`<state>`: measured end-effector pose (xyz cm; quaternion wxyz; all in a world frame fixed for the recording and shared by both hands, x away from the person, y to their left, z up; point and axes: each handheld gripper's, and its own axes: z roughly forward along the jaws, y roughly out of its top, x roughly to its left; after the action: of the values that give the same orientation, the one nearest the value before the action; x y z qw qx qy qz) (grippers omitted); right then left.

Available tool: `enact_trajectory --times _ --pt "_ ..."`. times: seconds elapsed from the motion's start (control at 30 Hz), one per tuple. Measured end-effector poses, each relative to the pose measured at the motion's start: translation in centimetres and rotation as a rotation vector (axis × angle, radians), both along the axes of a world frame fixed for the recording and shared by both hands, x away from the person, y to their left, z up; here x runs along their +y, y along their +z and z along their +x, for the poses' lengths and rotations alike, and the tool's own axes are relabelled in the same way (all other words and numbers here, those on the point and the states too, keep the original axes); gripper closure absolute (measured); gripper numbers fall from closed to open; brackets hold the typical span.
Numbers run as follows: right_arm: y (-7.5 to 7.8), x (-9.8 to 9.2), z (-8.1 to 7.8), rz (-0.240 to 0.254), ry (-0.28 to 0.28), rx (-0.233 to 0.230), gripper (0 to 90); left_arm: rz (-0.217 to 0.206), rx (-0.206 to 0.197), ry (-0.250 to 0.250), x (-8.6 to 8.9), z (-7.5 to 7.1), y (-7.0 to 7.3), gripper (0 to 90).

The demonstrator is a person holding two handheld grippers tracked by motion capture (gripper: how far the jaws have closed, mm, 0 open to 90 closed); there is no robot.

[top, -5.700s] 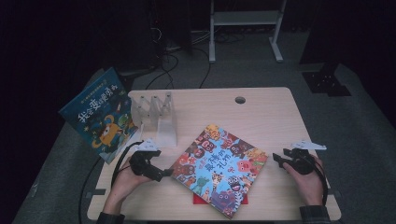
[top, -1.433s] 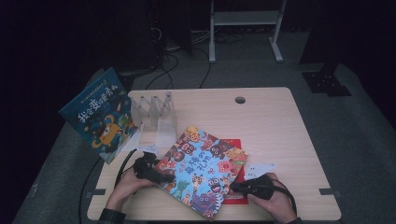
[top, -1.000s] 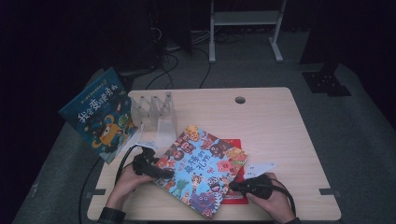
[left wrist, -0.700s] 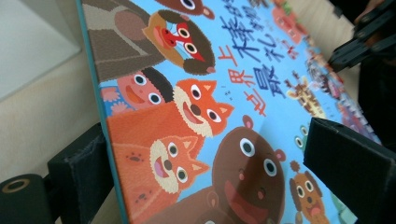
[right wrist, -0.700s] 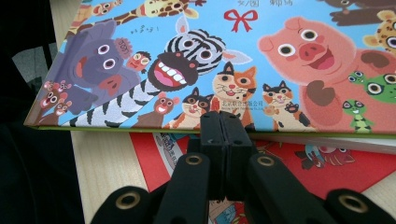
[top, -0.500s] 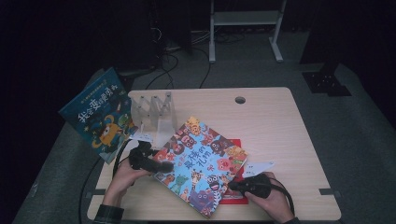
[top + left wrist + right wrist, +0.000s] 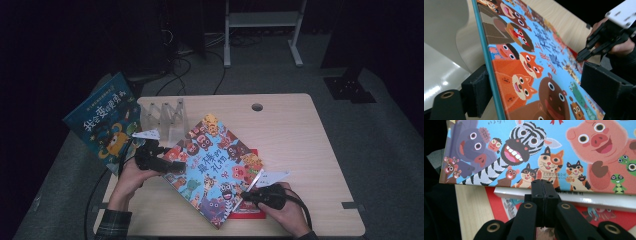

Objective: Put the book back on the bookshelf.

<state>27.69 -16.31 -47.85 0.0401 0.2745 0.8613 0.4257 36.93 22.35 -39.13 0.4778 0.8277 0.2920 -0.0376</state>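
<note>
Two grippers work on one picture book point(image 7: 212, 167), a thin hardback with a glossy cover crowded with cartoon animals on blue, a teal edge and white page block. It lies slantwise on the pale wooden table point(image 7: 295, 135), its near corner towards the table's front edge, and covers most of a flat red book point(image 7: 252, 207) beneath it. Its left edge is tilted up off the table.

The left gripper point(image 7: 172, 166), at the book's left edge, has its black padded jaws either side of the raised cover; the jaws have just been closing, and in the left gripper view point(image 7: 536, 92) the cover's teal edge lies against the left pad while the right pad stands clear above the cover's face. The hand holds it roughly level, pointing right across the table.

The right gripper point(image 7: 246, 195), at the book's right edge near the table's front, has its jaws pressed flat together with nothing between them; in the right gripper view point(image 7: 543, 192) the tips touch the white page edge. That hand rests low on the table.

A clear plastic rack point(image 7: 164, 117) stands behind the book's far corner, and another blue book point(image 7: 102, 125) leans left of the rack.
</note>
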Motion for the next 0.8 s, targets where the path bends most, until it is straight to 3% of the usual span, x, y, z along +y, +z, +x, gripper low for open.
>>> enact_trajectory --times 0.13,0.47,0.63,0.8 --pt "0.0 0.2 0.2 -0.003 0.001 0.006 88.8 0.015 -0.02 -0.004 -0.3 0.3 0.9 18.1" --pt "0.7 1.0 1.2 -0.015 -0.012 0.076 89.0 0.014 -0.043 0.002 -0.8 0.9 2.6 24.3" --pt "0.6 1.7 1.8 -0.014 -0.019 0.066 89.1 -0.01 -0.066 0.009 -0.7 1.1 3.7 31.5" --pt "0.6 2.3 1.9 -0.023 -0.029 0.025 89.0 0.011 -0.076 0.018 -0.9 1.4 4.7 36.6"
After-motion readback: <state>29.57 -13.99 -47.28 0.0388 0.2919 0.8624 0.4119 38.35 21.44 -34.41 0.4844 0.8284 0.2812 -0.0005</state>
